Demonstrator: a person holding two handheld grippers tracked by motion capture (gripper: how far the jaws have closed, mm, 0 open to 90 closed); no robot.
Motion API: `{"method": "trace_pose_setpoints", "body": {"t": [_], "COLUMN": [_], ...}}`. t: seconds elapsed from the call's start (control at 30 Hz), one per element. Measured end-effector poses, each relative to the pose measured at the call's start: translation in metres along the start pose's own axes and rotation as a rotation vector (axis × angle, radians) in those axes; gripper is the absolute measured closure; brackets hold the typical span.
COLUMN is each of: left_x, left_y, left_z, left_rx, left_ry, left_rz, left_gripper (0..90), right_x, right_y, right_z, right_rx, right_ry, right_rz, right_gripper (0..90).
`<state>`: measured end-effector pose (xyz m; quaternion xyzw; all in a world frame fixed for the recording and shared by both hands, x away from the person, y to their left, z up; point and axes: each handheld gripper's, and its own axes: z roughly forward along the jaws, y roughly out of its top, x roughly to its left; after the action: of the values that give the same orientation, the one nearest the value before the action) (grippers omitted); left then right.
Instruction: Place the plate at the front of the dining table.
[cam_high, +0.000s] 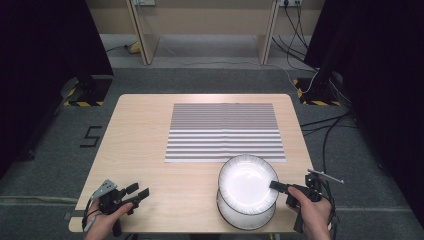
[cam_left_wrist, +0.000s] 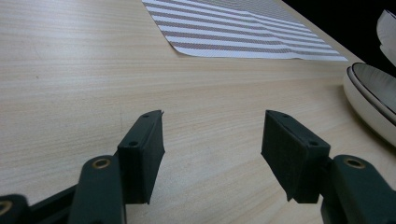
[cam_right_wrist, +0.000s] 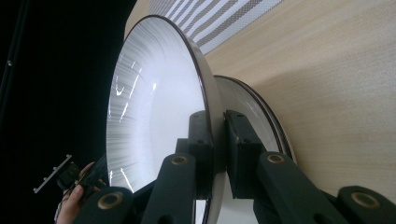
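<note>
High view: right hand-held gripper (cam_high: 278, 186) clamps glossy round plate (cam_high: 247, 183); left hand-held gripper (cam_high: 140, 192) apart.

Both handheld tools are matte black: the left gripper (cam_high: 133, 196) carries a grey three-cornered plate on top, the right gripper (cam_high: 280, 187) a thin grey bar. Blocky black fingers (cam_left_wrist: 142, 154) show small screw holes, brass-coloured rivets mark the arm joints, and black cables trail behind.

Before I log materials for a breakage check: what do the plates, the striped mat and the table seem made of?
Upper plate, held at its rim by the right hand-held gripper: glossy white glazed ceramic, likely, given bright glare and a thin dark rim. Lower plate: the same look. Striped mat: matte woven fabric or vinyl; fine mesh texture. Table: pale wood-grain, possibly laminate.
</note>
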<state>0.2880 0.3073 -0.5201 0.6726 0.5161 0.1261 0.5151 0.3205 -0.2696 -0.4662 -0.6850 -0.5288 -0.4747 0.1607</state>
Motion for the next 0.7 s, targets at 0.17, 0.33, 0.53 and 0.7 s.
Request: {"method": "trace_pose_setpoints", "body": {"t": [0.17, 0.33, 0.53, 0.7], "left_x": [0.001, 0.000, 0.001, 0.001], "left_y": [-0.001, -0.001, -0.002, -0.002], "left_z": [0.000, 0.001, 0.001, 0.000], "left_rx": [0.002, 0.003, 0.003, 0.000], "left_ry": [0.011, 0.014, 0.017, 0.017], "left_rz": [0.006, 0.010, 0.011, 0.010], "left_gripper": [38.4, 38.1, 37.9, 37.9], "right_x": [0.002, 0.004, 0.007, 0.012], "right_y": [0.003, 0.006, 0.012, 0.017], "right_z": [0.000, 0.000, 0.000, 0.000], "right_rx": [-0.014, -0.021, -0.035, -0.043], "right_ry": [0.007, 0.008, 0.014, 0.020], "right_rz": [0.001, 0.001, -0.001, 0.002], "right_gripper": [81.7, 81.6, 81.7, 81.7]}}
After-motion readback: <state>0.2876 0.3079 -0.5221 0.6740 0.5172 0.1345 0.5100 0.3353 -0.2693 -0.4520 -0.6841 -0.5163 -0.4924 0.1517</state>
